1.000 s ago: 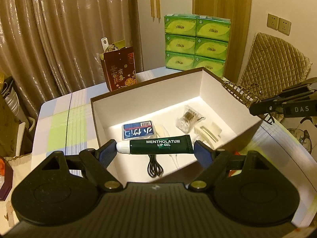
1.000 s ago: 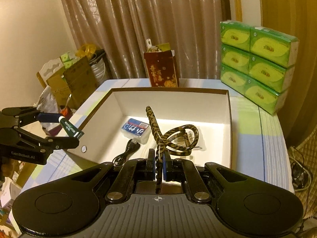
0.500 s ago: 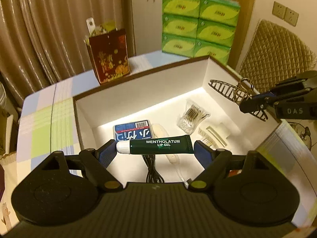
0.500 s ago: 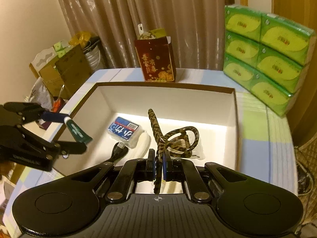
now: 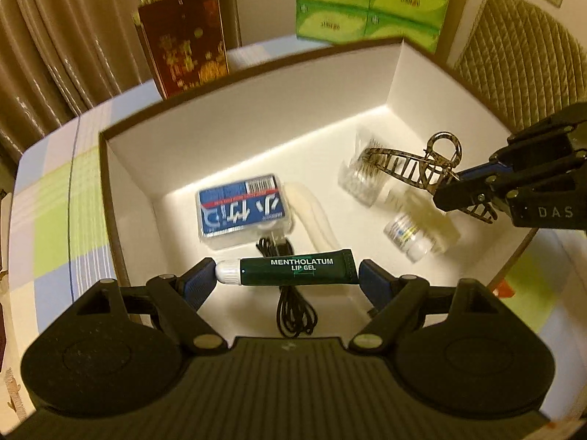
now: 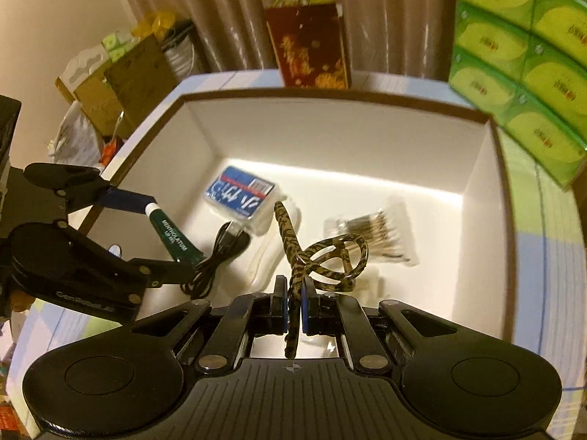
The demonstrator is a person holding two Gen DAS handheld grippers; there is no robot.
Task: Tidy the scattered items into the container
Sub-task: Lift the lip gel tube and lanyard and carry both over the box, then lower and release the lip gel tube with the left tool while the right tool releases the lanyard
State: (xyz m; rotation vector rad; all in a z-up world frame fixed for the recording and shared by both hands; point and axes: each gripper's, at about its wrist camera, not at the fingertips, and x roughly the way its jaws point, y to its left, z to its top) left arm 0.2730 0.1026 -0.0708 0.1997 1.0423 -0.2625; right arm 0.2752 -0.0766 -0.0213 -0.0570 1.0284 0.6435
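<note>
A white box with a brown rim (image 5: 264, 110) (image 6: 330, 135) stands on the checked table. My left gripper (image 5: 286, 275) is shut on a dark green lip gel tube (image 5: 297, 272) (image 6: 176, 240), gripped end to end and held crosswise above the box's near side. My right gripper (image 6: 292, 302) (image 5: 473, 190) is shut on a leopard-pattern hair claw clip (image 6: 323, 256) (image 5: 414, 163), held over the box's right part. On the box floor lie a blue card pack (image 5: 242, 212) (image 6: 240, 192), a black cable (image 5: 293, 308) (image 6: 216, 253), a bag of cotton swabs (image 6: 378, 229) (image 5: 363, 179) and a small clear bottle (image 5: 407, 236).
A dark red gift bag (image 5: 183, 36) (image 6: 312, 47) stands behind the box. Green tissue packs (image 5: 367, 3) (image 6: 521, 55) are stacked at the back right. A quilted chair back (image 5: 521, 69) is to the right, curtains behind. Cardboard boxes and bags (image 6: 121, 77) sit off the table's left.
Both grippers have come forward and down over the box, tilting more steeply into it. The tube and the claw clip stay gripped as before.
</note>
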